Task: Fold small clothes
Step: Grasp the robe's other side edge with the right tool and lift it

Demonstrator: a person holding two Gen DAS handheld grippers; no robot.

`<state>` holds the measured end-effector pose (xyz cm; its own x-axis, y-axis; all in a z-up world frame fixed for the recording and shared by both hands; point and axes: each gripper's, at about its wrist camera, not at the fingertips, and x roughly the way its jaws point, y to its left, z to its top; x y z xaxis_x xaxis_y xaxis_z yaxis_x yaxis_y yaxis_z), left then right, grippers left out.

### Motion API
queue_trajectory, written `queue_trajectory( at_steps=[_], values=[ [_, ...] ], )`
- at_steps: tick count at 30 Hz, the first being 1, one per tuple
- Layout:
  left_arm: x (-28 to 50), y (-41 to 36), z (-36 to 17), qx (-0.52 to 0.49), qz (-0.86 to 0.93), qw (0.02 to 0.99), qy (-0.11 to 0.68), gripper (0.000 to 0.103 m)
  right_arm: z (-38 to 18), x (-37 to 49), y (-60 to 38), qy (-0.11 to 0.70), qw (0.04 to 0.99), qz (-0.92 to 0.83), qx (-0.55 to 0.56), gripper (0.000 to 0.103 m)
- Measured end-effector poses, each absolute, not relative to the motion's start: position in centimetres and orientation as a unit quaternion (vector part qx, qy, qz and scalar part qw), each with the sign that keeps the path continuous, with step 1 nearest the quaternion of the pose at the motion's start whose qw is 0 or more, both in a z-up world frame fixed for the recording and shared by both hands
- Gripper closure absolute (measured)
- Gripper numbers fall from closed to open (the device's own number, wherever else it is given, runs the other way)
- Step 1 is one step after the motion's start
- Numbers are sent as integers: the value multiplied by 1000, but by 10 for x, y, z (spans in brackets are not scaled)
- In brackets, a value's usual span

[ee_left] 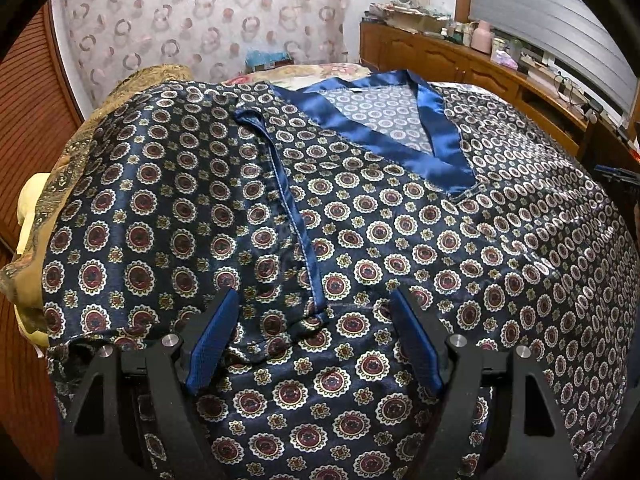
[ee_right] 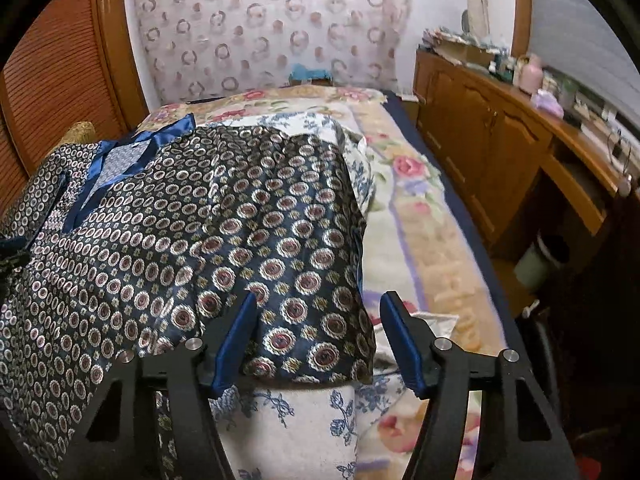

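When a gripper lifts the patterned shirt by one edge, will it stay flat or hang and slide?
The patterned shirt will probably hang limp: it already drapes and wrinkles over the bed. Its shiny surface and glossy blue collar suggest smooth cloth that may slip from the pads. It looks thin, so likely light.

A ring-patterned curtain [ee_right: 272, 28] hangs behind the bed [ee_right: 404, 216]; wooden cabinets [ee_right: 480, 120] line the side.

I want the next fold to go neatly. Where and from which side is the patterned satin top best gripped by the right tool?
Grip the patterned satin top at its near right corner, coming from the bed's near edge. There its hem overhangs the floral pillow, between the open right tool.
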<state>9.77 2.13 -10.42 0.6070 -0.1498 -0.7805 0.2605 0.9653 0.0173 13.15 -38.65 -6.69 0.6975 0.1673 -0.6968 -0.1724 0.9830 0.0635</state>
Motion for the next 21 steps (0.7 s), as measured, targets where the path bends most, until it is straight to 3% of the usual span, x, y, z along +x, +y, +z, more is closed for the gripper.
queue_trajectory(
  at_steps=[5,7,17,21],
  values=[
    [100,23,-105,53,-115,892,434,20,-70,133,-404,386,917,99,8,46],
    [101,22,-106,53,-114,892,435,17,-64,130,-412,388,916,99,15,55],
    [106,17,-110,58,-120,886,445,1,-66,127,-414,386,917,104,8,73],
    [107,17,-110,58,-121,885,445,0,-64,124,-399,380,919,91,-45,95]
  ],
)
